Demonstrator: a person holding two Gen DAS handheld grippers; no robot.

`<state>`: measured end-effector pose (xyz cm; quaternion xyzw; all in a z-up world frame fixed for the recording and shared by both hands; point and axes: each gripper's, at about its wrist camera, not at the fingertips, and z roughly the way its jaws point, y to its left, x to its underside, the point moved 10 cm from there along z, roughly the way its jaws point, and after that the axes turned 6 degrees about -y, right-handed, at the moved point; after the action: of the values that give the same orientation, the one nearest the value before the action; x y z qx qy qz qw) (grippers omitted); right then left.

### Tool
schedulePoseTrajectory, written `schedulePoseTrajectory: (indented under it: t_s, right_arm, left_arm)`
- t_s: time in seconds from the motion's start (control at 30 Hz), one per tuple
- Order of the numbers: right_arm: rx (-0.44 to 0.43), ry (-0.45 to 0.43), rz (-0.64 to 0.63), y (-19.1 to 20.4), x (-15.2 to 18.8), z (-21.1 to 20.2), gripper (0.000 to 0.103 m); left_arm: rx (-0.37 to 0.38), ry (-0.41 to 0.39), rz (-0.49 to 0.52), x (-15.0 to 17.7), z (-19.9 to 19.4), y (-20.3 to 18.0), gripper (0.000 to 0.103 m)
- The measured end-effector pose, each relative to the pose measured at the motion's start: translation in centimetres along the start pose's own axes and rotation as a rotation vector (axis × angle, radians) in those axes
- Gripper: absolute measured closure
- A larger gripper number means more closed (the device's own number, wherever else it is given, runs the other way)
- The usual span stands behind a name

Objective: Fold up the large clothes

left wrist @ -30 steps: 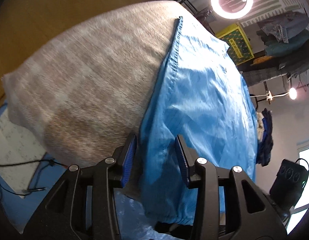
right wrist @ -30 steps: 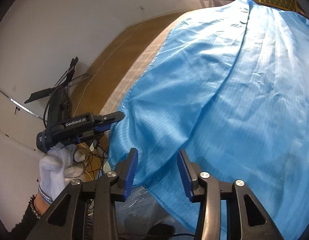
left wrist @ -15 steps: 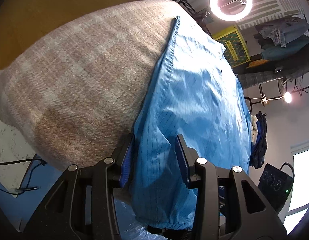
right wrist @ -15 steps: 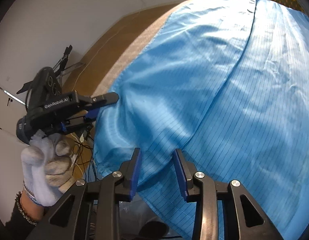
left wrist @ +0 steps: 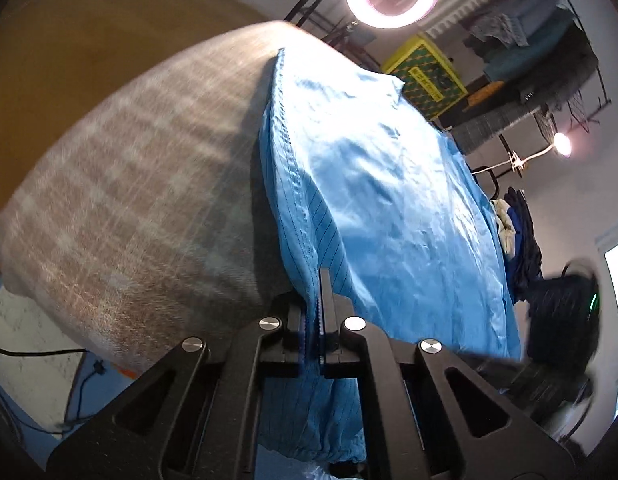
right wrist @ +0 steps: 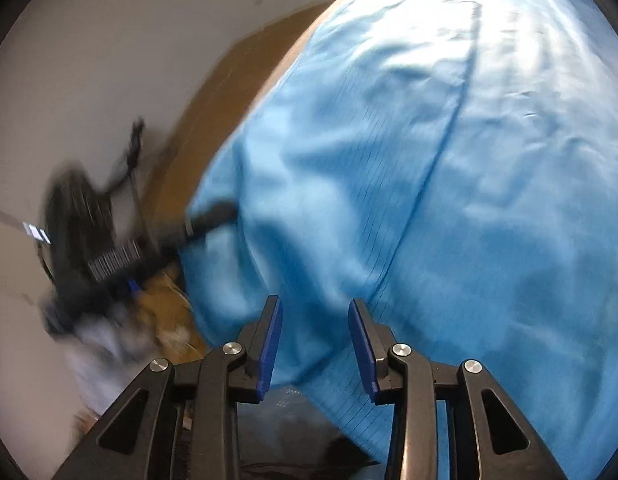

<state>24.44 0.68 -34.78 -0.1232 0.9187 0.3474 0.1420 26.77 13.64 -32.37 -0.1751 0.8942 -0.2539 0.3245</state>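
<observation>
While your left hand-held gripper [left wrist: 313, 312] was open a second ago, it now pinches the garment [left wrist: 389, 208] edge on the table [left wrist: 121, 200]; your right hand-held gripper [right wrist: 315, 340] is opening, straddling the hem untouched.

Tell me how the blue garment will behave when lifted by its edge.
Likely floppy: the blue garment already drapes and wrinkles from the shut left gripper. Probably light, being thin and glossy. It may slip, so the right gripper, its jaws opening around the hem, should clamp firmly.
</observation>
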Motion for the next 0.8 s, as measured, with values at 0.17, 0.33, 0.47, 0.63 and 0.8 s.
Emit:
schedulePoseTrajectory:
  t_s: [0.17, 0.33, 0.47, 0.63, 0.8]
  right_arm:
    - [0.011, -0.153, -0.038, 0.8, -6.6, -5.1, 0.047]
    - [0.104, -0.134, -0.155, 2.8, -11.9, -3.3, 0.040]
    - [0.163, -0.089, -0.255, 5.0, -15.0, 0.9, 0.040]
    - [0.215, -0.031, -0.293, 6.6, -17.3, 6.2, 0.040]
    - [0.324, 0.036, -0.386, 7.2, -18.3, 10.7, 0.041]
  left_arm:
    - [-0.036, -0.030, 0.095, 0.1, -0.4, -1.6, 0.102]
    - [-0.053, -0.042, 0.151, 0.2, -0.1, -3.1, 0.102]
    - [-0.049, -0.040, 0.167, 0.2, 0.2, -3.8, 0.102]
    - [-0.041, -0.043, 0.178, 0.0, 0.3, -4.2, 0.102]
    - [-0.040, -0.044, 0.180, -0.3, 0.3, -4.0, 0.103]
